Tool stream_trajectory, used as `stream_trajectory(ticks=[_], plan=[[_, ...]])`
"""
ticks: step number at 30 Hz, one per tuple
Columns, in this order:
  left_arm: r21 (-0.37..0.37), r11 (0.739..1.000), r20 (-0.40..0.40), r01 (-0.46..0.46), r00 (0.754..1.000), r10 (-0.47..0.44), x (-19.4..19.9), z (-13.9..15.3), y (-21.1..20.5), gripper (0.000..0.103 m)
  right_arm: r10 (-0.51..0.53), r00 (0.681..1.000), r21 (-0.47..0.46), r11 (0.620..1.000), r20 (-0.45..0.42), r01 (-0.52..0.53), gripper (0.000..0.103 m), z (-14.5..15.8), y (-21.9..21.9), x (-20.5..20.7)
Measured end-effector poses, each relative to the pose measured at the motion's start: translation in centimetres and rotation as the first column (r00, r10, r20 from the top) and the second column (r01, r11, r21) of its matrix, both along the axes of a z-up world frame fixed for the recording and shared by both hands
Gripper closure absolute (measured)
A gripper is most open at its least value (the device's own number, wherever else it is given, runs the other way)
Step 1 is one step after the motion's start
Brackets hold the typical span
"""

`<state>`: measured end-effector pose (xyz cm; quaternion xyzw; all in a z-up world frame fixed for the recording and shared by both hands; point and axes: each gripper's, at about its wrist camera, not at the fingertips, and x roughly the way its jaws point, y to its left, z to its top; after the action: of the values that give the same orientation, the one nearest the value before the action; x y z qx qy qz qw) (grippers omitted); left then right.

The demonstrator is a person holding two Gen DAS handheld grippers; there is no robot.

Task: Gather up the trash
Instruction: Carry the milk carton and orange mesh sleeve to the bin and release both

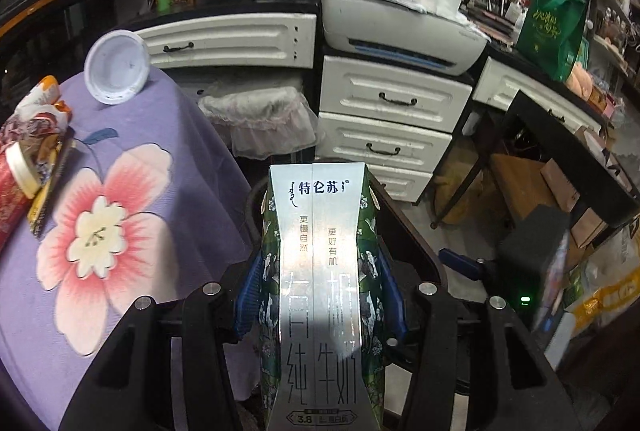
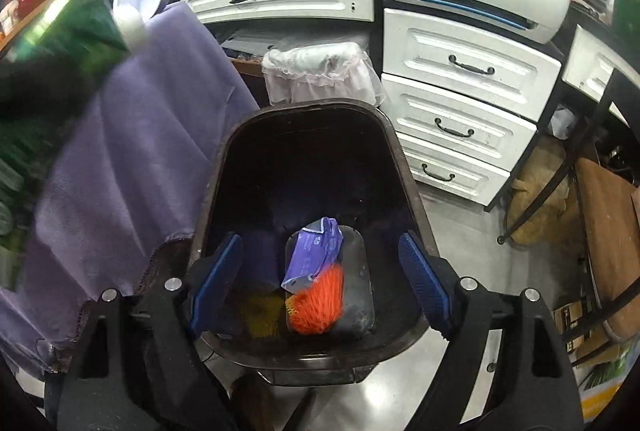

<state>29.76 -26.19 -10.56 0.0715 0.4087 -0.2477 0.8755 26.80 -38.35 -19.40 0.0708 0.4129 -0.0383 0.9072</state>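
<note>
The bin [image 2: 312, 159], a dark brown tub on the floor, is the landmark. In the right wrist view it stands just beside the hanging edge of the purple cloth [image 2: 132, 135] and in front of the white drawers [image 2: 460, 103]. Behind the bin sits a second bin lined with a clear bag [image 2: 320, 71].

The right gripper [image 2: 320, 287] hangs over the bin's near rim, pointing down into it. Its jaws stand wide apart, the blue pads [image 2: 218, 283] on either side of the bin's floor, with nothing between them. At the bottom of the bin lie a purple wrapper [image 2: 316, 251], an orange net [image 2: 320, 307] touching it on the near side, and something yellow [image 2: 262, 315] beside the net.

The left gripper [image 1: 320, 295] is clamped on a milk carton [image 1: 320, 271], silver-faced with green printed sides and Chinese lettering. The pads [image 1: 246, 299] press on its two green sides, and the carton stands upright along the fingers. In the left wrist view the carton hides most of the bin [image 1: 404, 227], whose dark rim shows just behind and to the right of it.

To the left of the bin, the table under the flowered purple cloth [image 1: 132, 159] carries a white lid [image 1: 116, 67], tilted on edge at the far corner, and a heap of wrappers [image 1: 32, 151] at the left edge. A white printer [image 1: 400, 35] sits on the drawers beyond the bin.
</note>
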Motion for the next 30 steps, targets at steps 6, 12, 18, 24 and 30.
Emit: stream_trajectory(ticks=[6, 12, 18, 24, 30], plan=[[0.039, 0.999, -0.053, 0.012, 0.999, -0.01, 1.3, -2.7, -2.3, 0.053, -0.099, 0.995, 0.009, 0.995, 0.031, 0.098, 0.022, 1.2, -3.5, -1.5], [0.093, 0.994, -0.089, 0.059, 0.995, -0.051, 2.0, -5.5, -5.3, 0.053, -0.227, 0.973, 0.041, 0.973, 0.046, 0.225, 0.022, 2.0, -7.7, -3.6], [0.127, 0.988, -0.137, 0.093, 0.988, -0.075, 2.6, -8.0, -7.1, 0.052, -0.273, 0.961, 0.074, 0.96, 0.043, 0.269, 0.022, 1.9, -9.4, -4.8], [0.172, 0.98, -0.169, 0.103, 0.983, -0.074, 3.3, -10.2, -8.0, 0.052, -0.279, 0.959, 0.073, 0.959, 0.054, 0.275, 0.022, 2.1, -9.3, -4.9], [0.222, 0.967, -0.21, 0.122, 0.975, -0.075, 3.9, -12.2, -8.9, 0.033, -0.275, 0.96, 0.069, 0.96, 0.057, 0.271, 0.022, 2.3, -9.0, -4.8]])
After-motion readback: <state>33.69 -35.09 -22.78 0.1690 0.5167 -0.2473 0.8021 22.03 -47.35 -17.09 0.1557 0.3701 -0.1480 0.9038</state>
